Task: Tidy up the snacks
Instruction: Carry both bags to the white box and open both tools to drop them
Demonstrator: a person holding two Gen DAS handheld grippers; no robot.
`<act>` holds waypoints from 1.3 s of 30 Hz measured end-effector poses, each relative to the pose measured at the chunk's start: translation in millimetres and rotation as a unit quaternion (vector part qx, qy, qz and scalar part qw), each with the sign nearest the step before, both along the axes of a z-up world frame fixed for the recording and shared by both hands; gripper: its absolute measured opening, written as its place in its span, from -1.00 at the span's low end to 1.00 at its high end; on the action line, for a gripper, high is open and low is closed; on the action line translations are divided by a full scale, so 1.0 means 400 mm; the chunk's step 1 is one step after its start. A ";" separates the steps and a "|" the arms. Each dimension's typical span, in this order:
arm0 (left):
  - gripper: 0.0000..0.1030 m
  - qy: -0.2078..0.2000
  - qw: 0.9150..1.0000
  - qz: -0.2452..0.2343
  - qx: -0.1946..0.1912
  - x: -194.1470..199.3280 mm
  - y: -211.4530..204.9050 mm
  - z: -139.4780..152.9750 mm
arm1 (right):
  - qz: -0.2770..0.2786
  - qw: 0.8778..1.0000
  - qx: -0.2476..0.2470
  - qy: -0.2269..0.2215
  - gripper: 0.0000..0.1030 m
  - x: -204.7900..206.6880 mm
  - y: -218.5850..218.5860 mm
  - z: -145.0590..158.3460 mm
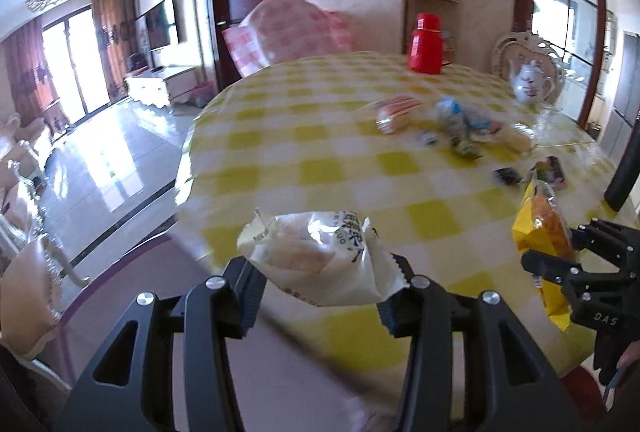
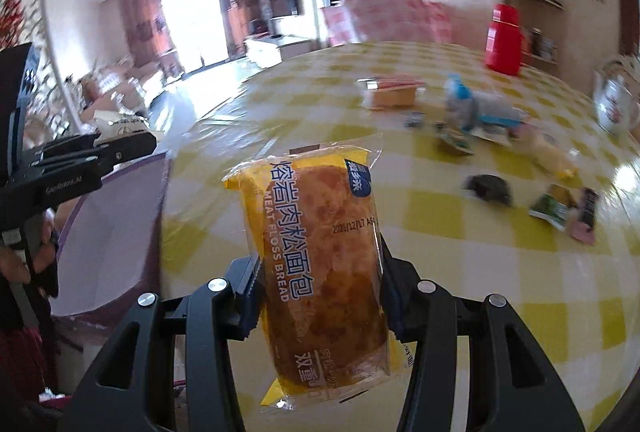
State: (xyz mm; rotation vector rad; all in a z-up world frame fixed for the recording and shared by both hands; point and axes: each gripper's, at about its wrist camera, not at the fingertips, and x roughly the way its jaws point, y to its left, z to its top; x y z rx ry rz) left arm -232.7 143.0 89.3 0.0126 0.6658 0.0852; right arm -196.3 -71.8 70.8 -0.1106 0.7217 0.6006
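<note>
While both packets hang above the near edge of the bench (image 1: 360, 168), which wears a yellow-and-white checked cloth, the left tongs (image 1: 320, 296) hold a white, crinkled plastic snack packet (image 1: 316, 256) crosswise between their black pads, its sealed ends sticking out on both sides. The right tongs (image 2: 320, 296) grip a yellow packet of meat floss bread (image 2: 320, 252) standing upright, one pad pressing on each long side. From the left wrist view the same yellow packet shows at the right, clamped in the other tongs.

Further back, near the middle of the bench, lies a loose scatter of small wrapped snacks (image 1: 460, 128), with an orange-and-red boxed cake (image 1: 394, 112) at its left end and two dark little wrappers (image 1: 528, 172) nearer the right edge. A red plastic jar (image 1: 426, 44) stands at the far edge, and a white patterned teapot (image 1: 530, 80) sits toward the far right corner.
</note>
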 end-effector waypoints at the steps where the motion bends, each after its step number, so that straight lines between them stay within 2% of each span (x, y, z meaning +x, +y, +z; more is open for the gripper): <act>1: -0.08 0.002 1.000 0.007 0.001 -0.010 0.021 -0.004 | 0.009 1.000 -0.002 0.002 -0.06 -0.005 0.020 -0.001; 6: -0.08 0.011 0.998 0.056 -0.012 -0.047 0.147 -0.028 | 0.059 0.998 -0.022 0.007 -0.06 -0.038 0.143 -0.010; 14: -0.05 0.037 0.994 0.103 0.002 -0.061 0.266 -0.068 | 0.158 0.986 -0.052 0.004 -0.06 -0.114 0.366 -0.012; 20: -0.04 0.055 0.986 0.158 0.010 -0.082 0.365 -0.085 | 0.200 0.977 -0.067 0.011 -0.06 -0.141 0.493 -0.038; 23: 0.02 0.061 0.980 0.190 0.012 -0.098 0.416 -0.088 | 0.217 0.974 -0.047 0.032 -0.04 -0.135 0.527 -0.049; 25: 0.41 0.063 0.974 0.218 0.024 -0.102 0.434 -0.087 | 0.231 0.971 -0.012 0.055 0.06 -0.124 0.534 -0.052; 26: 0.71 0.061 0.971 0.229 0.030 -0.102 0.438 -0.084 | 0.234 0.970 0.009 0.066 0.13 -0.111 0.528 -0.052; 27: 0.78 0.052 0.968 0.244 0.039 -0.108 0.443 -0.078 | 0.234 0.969 0.028 0.073 0.27 -0.106 0.520 -0.047; 29: 0.91 0.037 0.964 0.258 0.045 -0.115 0.440 -0.064 | 0.230 0.968 0.065 0.081 0.37 -0.093 0.494 -0.035; 31: 0.94 0.023 0.966 0.254 0.044 -0.117 0.426 -0.052 | 0.213 0.970 0.086 0.075 0.41 -0.076 0.449 -0.016; 34: 0.96 0.005 0.972 0.230 0.044 -0.112 0.380 -0.039 | 0.174 0.978 0.091 0.068 0.44 -0.053 0.364 0.003; 39: 0.96 -0.002 0.989 0.147 0.022 -0.075 0.261 -0.039 | 0.080 0.996 0.043 0.022 0.53 -0.028 0.195 0.012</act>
